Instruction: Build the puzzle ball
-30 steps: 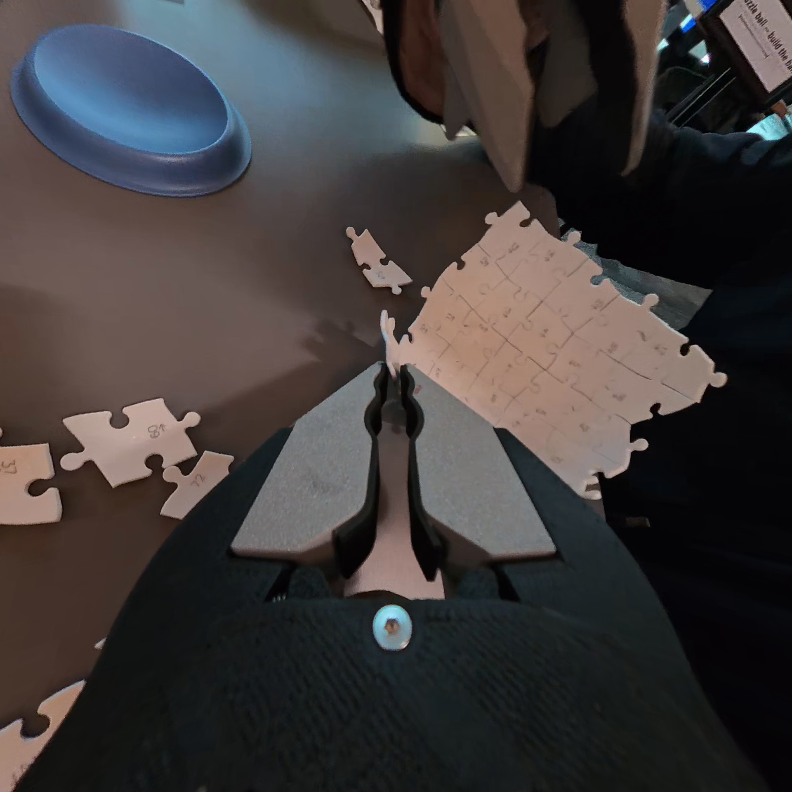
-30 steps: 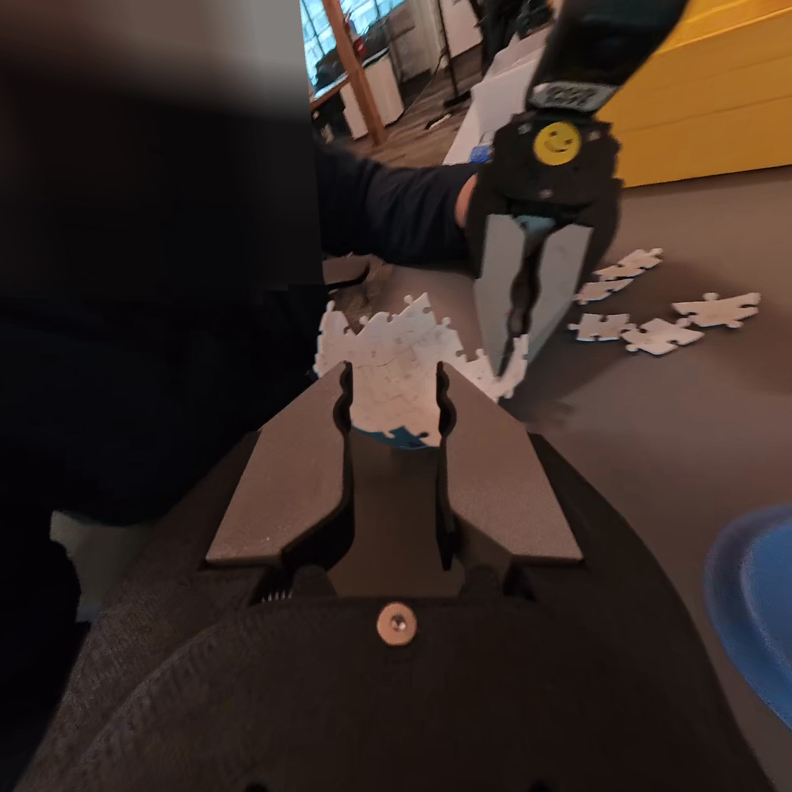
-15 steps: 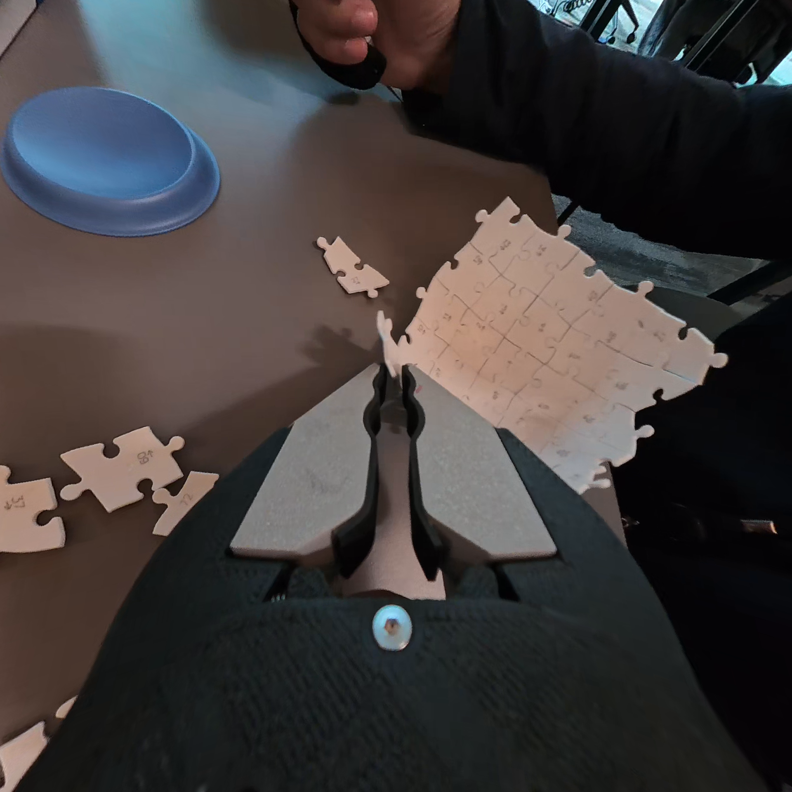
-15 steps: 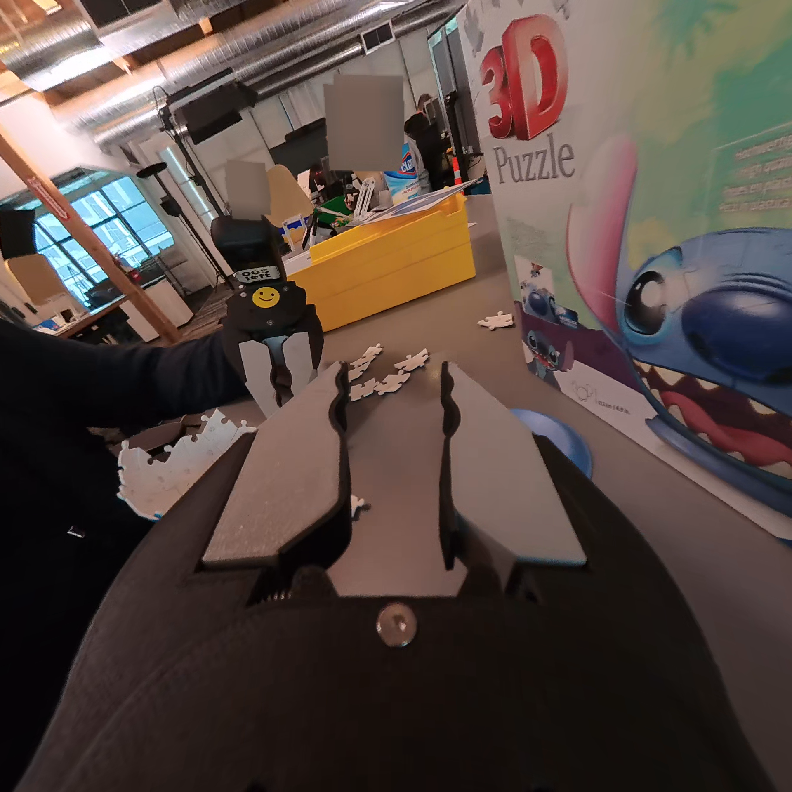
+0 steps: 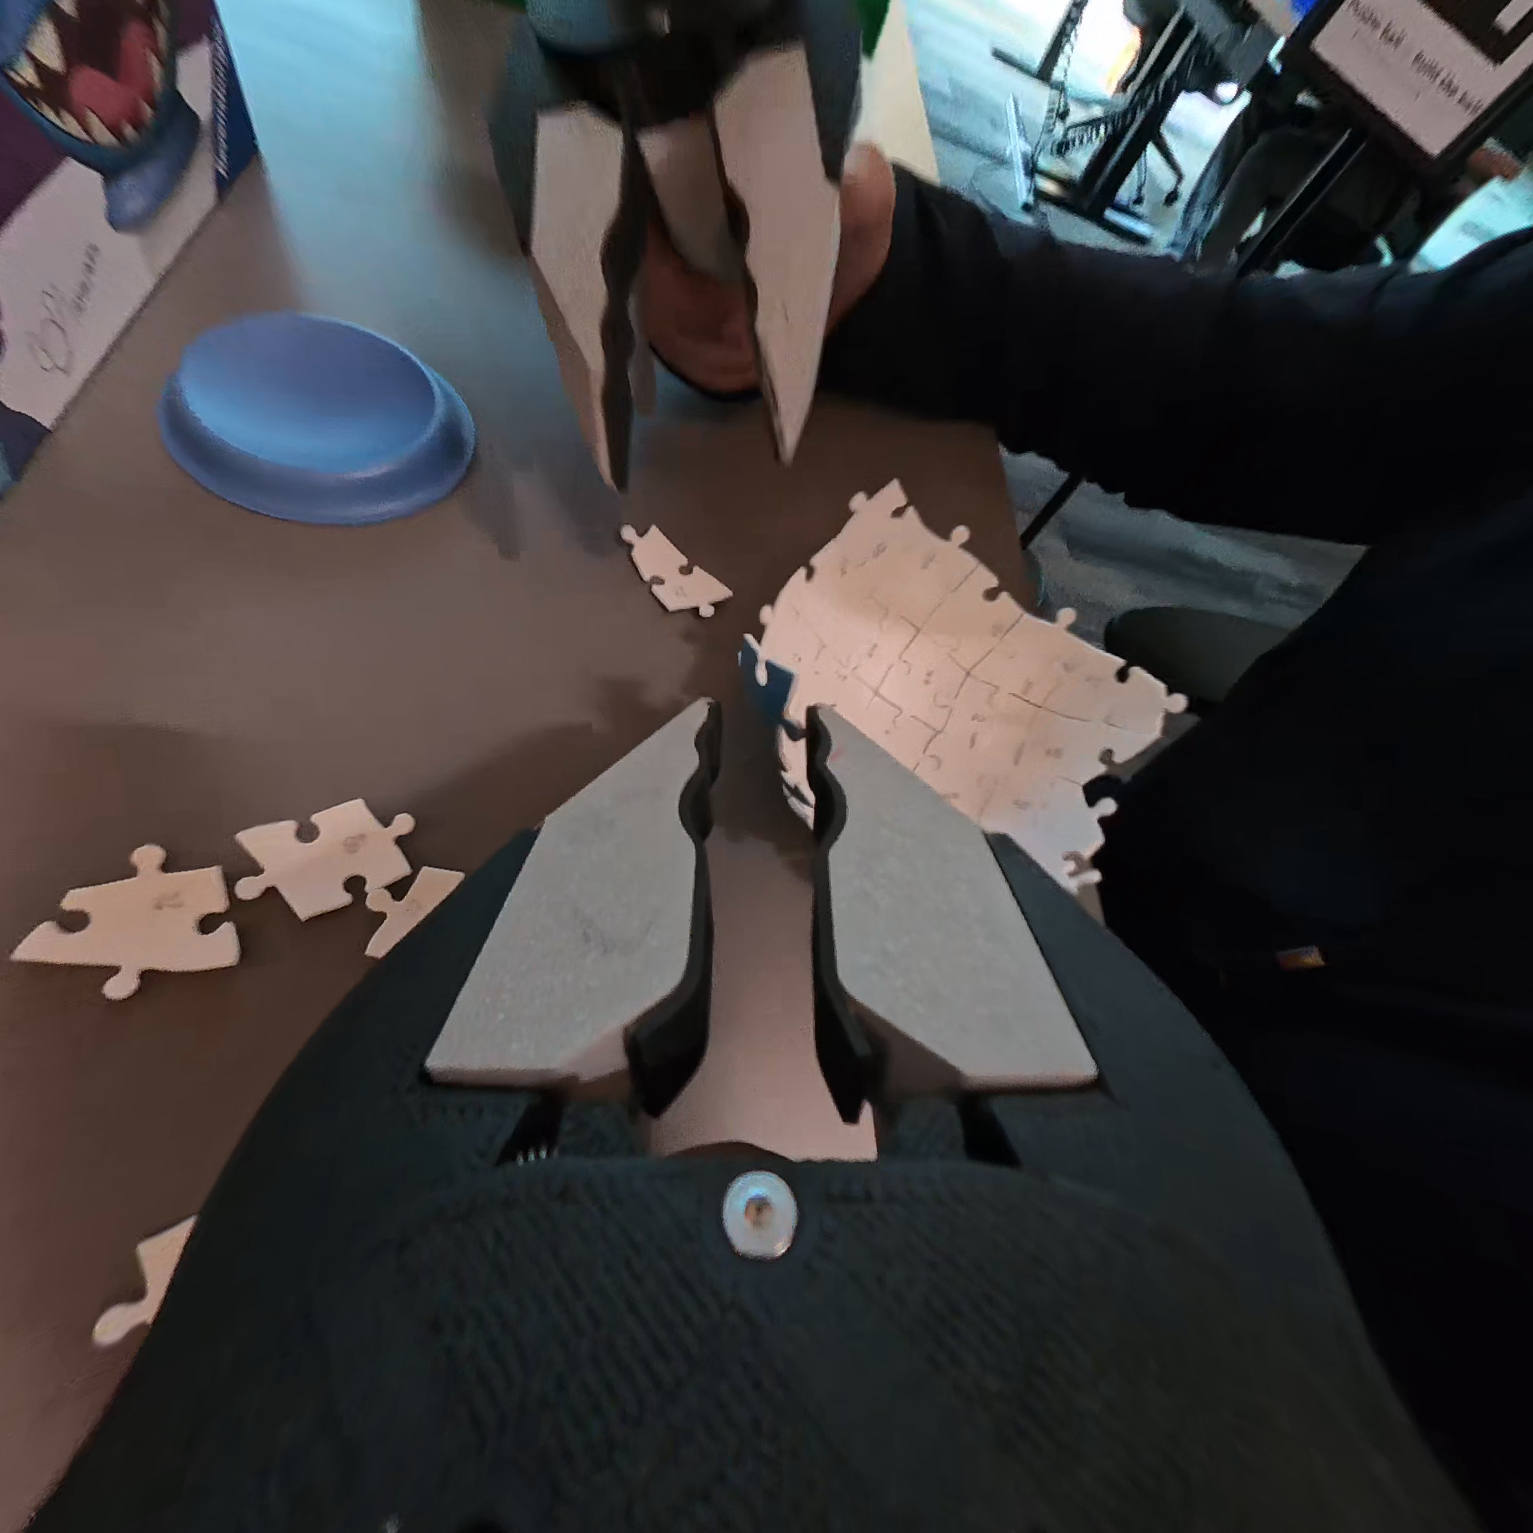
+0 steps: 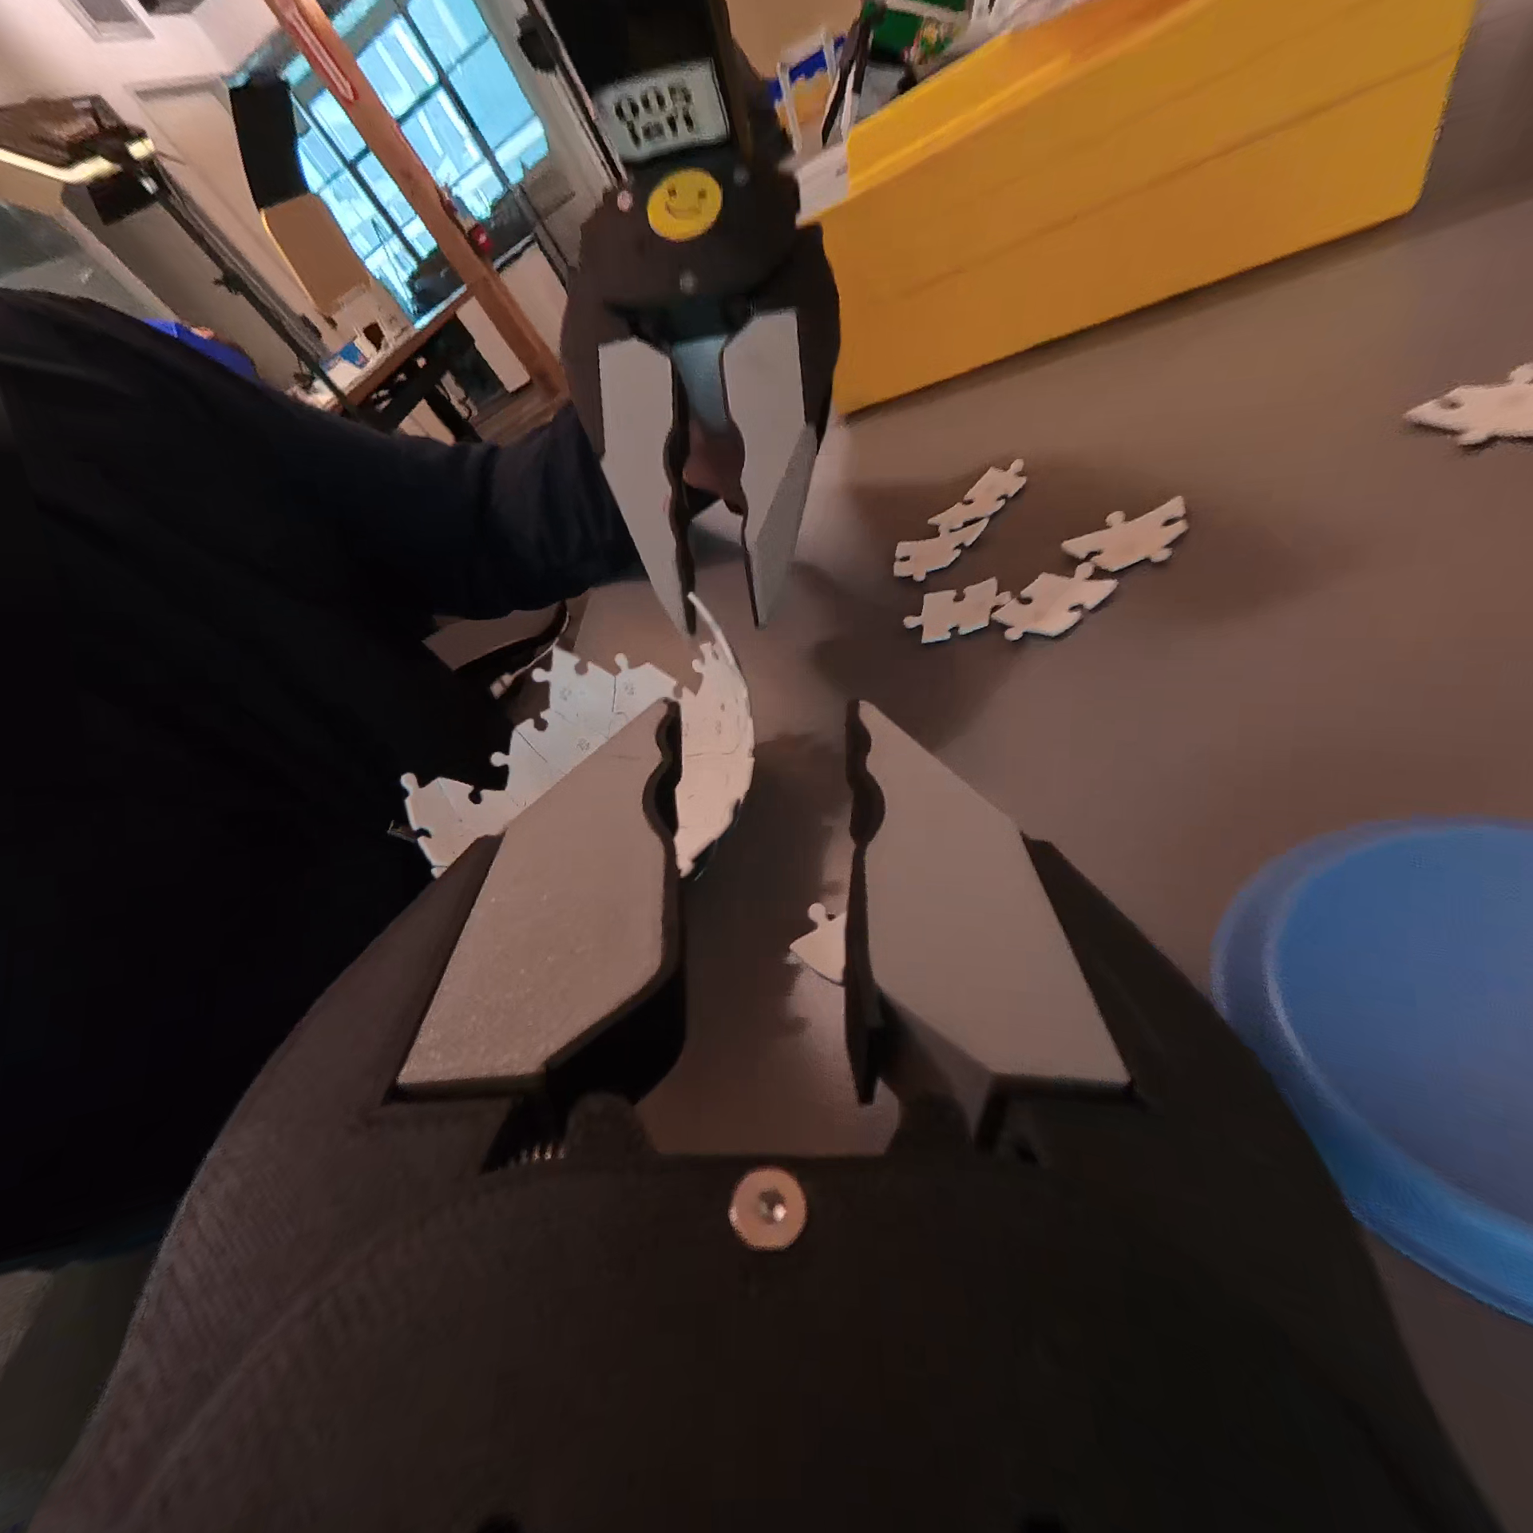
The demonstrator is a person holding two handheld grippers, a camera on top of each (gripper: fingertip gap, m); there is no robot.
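The assembled curved puzzle section (image 5: 954,680), white side up, sits at the table's near edge; it also shows in the right wrist view (image 6: 581,713). My left gripper (image 5: 761,717) is open, and the section's upturned blue-backed edge (image 5: 763,680) stands just ahead between its tips. My right gripper (image 6: 763,717) is open and empty, pointing down over the table opposite the left gripper (image 6: 722,622). In the left wrist view the right gripper (image 5: 697,464) hovers above a small joined pair of pieces (image 5: 676,572). That pair (image 6: 821,941) lies between the right gripper's fingers.
A blue round stand (image 5: 315,423) sits on the brown table; it also shows in the right wrist view (image 6: 1369,1037). Loose white pieces (image 5: 323,854) lie left, more pieces (image 6: 995,597) farther off. A puzzle box (image 5: 83,166) and a yellow bin (image 6: 1120,166) stand behind. A dark sleeve (image 5: 1244,373) crosses the table edge. The tips of one gripper are about 6 cm away from the tips of the other.
My left gripper has opened and let go of the section's edge. My right gripper swung from facing the puzzle box back down toward the section and the small joined pair.
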